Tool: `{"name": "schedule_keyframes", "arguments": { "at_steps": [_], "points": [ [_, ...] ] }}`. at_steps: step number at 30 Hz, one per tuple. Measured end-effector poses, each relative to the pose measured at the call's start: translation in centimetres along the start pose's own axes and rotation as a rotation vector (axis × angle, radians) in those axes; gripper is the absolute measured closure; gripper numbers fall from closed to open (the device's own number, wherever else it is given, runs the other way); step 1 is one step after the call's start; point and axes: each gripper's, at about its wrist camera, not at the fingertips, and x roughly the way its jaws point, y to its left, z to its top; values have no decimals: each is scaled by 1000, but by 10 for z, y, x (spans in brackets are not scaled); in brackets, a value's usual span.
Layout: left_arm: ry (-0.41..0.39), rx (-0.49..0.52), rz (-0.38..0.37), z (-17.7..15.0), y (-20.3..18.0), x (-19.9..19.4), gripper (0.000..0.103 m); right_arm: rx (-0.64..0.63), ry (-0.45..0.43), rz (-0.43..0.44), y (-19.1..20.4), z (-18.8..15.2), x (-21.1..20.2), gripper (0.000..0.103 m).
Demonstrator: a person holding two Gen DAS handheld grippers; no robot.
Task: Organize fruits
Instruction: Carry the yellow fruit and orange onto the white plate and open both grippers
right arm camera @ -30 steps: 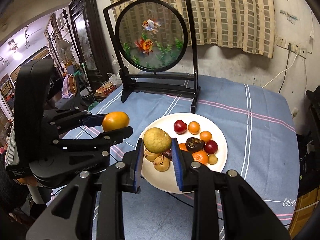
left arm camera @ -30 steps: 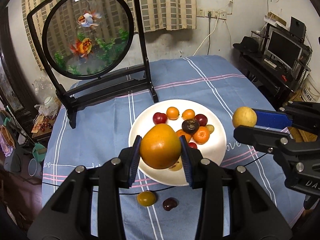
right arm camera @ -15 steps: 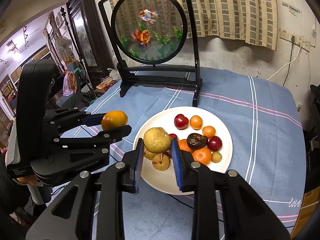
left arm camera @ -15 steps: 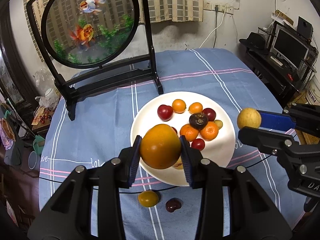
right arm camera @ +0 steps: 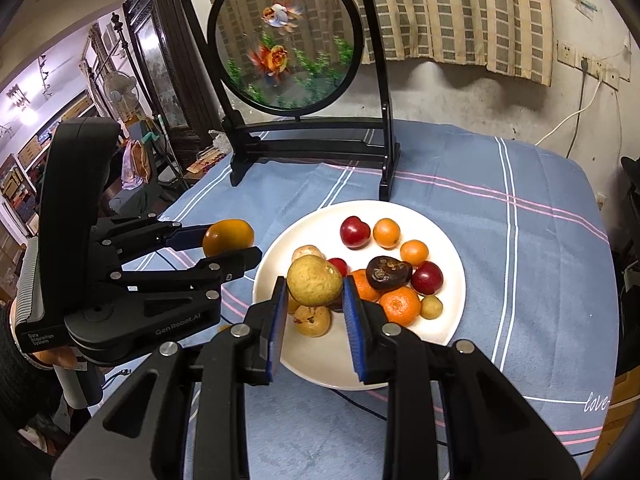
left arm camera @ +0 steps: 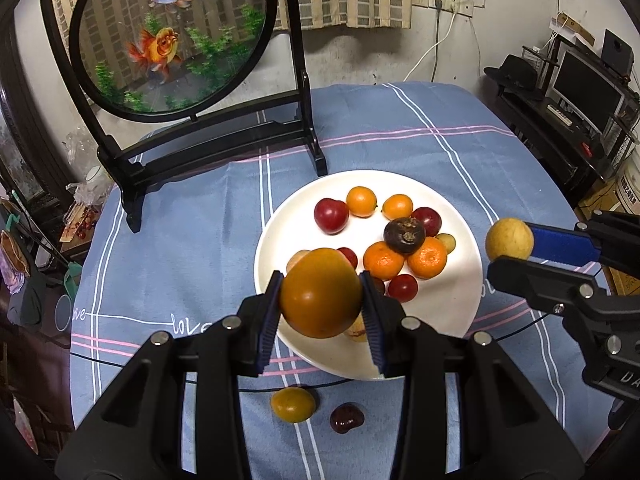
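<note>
Black left gripper (left arm camera: 321,312) tilts down, jaws clamping an orange fruit (left arm camera: 320,293); right gripper (right arm camera: 315,307) likewise, gripping a yellow fruit (right arm camera: 315,281).

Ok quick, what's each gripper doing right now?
Left gripper: closed on the big orange fruit.
Right gripper: closed on the yellow fruit.

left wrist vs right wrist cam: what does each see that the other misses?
Left wrist only: a small yellow-orange fruit and a dark red fruit on the tablecloth short of the plate, and a monitor at right.
Right wrist only: a dark cabinet and a fan at left.
Both: white plate of fruit, goldfish screen, left gripper shut on an orange fruit, right gripper shut on a yellow fruit.
</note>
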Motion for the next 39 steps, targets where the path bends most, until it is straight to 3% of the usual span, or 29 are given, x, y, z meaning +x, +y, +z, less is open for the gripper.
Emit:
{"name": "schedule_keyframes", "arguments": {
  "at_steps": [10,21,39],
  "points": [
    [12,-13,-8,7,7,20,65,22,10,-4,-17,5,15,75],
    [-17,-113,21,9,51,15,65,34,14,2,-26,4,24,75],
    [-8,-6,-38,3,-2,13,65,32,25,4,-24,-5,19,75]
  ]
}}
